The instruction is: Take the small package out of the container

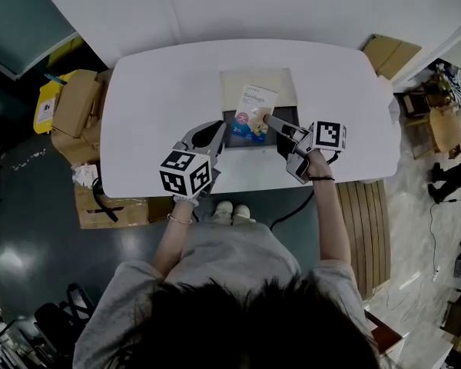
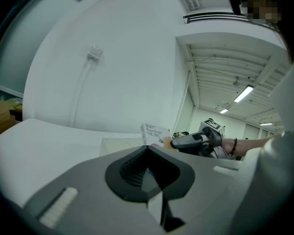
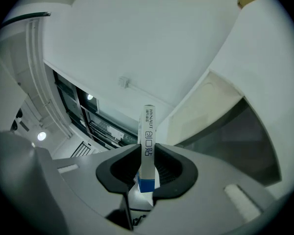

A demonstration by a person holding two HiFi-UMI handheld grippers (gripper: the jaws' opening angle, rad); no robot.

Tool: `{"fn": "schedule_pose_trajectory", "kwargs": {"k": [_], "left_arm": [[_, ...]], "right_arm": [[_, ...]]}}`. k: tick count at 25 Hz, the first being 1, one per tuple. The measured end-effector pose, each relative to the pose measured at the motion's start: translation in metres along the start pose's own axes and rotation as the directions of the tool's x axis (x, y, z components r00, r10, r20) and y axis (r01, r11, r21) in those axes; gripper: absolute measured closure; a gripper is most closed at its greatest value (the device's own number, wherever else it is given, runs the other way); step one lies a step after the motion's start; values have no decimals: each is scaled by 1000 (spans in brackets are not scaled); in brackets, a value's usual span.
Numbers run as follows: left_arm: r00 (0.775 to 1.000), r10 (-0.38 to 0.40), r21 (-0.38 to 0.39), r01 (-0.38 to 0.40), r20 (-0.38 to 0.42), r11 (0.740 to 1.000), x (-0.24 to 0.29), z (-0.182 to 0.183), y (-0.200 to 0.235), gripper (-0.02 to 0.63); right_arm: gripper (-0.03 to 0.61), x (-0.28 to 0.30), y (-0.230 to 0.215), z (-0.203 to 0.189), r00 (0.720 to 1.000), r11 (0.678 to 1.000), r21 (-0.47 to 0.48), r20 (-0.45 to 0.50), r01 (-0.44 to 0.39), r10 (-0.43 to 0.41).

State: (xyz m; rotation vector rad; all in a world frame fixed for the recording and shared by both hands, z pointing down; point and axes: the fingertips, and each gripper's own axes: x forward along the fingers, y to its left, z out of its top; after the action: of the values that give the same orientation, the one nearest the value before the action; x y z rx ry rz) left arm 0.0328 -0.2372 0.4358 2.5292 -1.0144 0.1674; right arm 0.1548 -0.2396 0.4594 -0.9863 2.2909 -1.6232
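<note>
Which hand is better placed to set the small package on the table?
Right gripper: its jaws clamp the white-and-blue bandage package above the beige open container; the left gripper holds the container's edge.

Both arms reach forward from the body, forearms bare, a band on each wrist. Left hand (image 1: 186,200) holds left gripper (image 1: 213,129), pointing ahead and a bit right. Its jaws are together with nothing between them. Right hand (image 1: 315,164) holds right gripper (image 1: 270,121), angled inward to the left, tips toward the left gripper's tips. Right jaws are partly apart, pads pressed on both flat faces of a thin package (image 3: 148,146) that stands on edge between them. The two grippers' tips are near each other, not touching.
</note>
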Motion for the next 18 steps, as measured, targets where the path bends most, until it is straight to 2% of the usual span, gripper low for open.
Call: {"fn": "schedule_pose_trajectory", "kwargs": {"k": [2,6,9,10,14,18], "left_arm": [[1000,-4,7,4,10,1000,-1,3,-2,620],[1000,-12,19,12,28,1000,1,11,-10,621],[999,-21,30,20,44,999,-1,18,-14,620],[998,-24,35,23,51,999,-3,21,-15,621],[997,-32,54,28,74,998,-9,32,-19,621],[995,-33,65,27,92,997,-13,39,-22,621]], "right_arm": [[477,-3,8,4,998,999,-19,49,-26,27],[477,-19,9,11,991,998,-52,128,34,-27],[479,-16,33,14,976,990,-99,185,-97,114],[479,-16,39,14,969,987,-112,204,-118,140],[479,-25,58,21,950,966,-231,257,-119,179],[479,-36,68,24,925,961,-247,322,-126,204]]}}
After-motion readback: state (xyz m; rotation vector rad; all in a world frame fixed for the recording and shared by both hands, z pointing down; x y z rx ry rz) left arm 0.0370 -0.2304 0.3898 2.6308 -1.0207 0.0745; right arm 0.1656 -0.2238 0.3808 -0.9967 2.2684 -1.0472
